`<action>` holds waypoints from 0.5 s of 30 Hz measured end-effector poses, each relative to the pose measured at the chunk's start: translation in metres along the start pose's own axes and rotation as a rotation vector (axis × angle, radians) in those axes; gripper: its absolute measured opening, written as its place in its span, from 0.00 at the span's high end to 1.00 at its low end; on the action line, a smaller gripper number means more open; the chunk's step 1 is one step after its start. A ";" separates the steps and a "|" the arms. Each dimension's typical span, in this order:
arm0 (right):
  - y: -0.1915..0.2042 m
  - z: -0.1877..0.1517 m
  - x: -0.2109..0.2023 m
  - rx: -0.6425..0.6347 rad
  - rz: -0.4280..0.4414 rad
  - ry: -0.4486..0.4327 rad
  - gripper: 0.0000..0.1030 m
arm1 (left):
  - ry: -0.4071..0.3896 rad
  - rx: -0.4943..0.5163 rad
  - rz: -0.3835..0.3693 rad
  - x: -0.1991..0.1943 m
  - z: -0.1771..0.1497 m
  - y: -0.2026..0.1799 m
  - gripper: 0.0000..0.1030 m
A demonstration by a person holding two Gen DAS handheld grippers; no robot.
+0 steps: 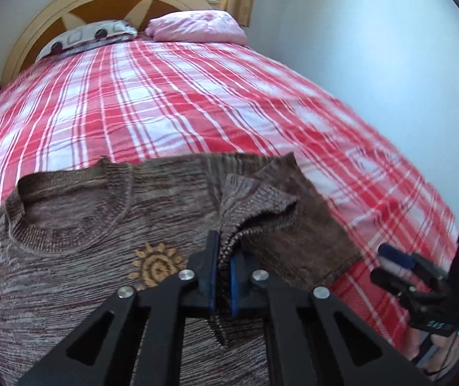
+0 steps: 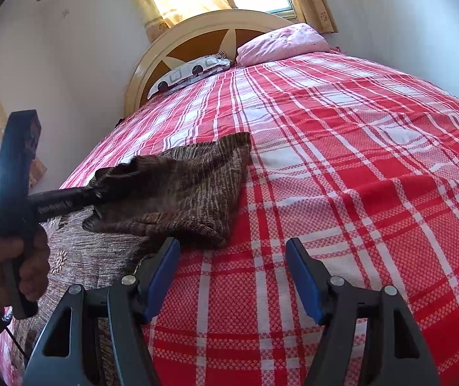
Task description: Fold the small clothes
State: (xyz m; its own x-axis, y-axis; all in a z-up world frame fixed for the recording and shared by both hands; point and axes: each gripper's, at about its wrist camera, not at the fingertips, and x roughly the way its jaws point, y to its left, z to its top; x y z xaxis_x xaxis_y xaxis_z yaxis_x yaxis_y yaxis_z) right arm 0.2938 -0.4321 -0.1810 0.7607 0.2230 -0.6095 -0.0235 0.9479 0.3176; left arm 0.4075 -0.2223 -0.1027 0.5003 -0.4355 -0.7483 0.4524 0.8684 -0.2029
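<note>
Sweater (image 1: pixel 78 251) flat w/ collar toward headboard (image 1: pixel 78 3), sleeve (image 1: pixel 261 206) in left tool (image 1: pixel 222 260).

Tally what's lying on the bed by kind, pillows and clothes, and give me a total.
Pillows: 2, a pink pillow and a patterned pillow by the headboard
Clothes: 1, a brown knit sweater, its sleeve pinched in the left claw
Total: 3

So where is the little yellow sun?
In the left wrist view, the sun patch sits on the brown sweater, just below its collar, left of the left hand-held gripper.
</note>
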 end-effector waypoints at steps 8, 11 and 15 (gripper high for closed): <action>0.002 -0.001 0.002 -0.009 -0.010 0.007 0.33 | -0.018 -0.180 -0.051 -0.014 0.000 0.055 0.94; 0.002 -0.001 0.003 -0.012 -0.011 0.012 0.33 | -0.002 -0.258 -0.113 -0.013 -0.005 0.071 0.94; 0.002 -0.001 0.005 -0.015 -0.014 0.017 0.33 | 0.001 -0.313 -0.134 -0.013 -0.010 0.083 0.94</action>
State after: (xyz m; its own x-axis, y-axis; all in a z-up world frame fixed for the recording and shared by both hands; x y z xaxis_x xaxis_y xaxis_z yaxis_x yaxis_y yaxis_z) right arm 0.2970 -0.4285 -0.1836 0.7496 0.2134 -0.6265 -0.0223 0.9542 0.2983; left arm 0.4312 -0.1421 -0.1168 0.4509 -0.5508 -0.7023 0.2658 0.8340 -0.4834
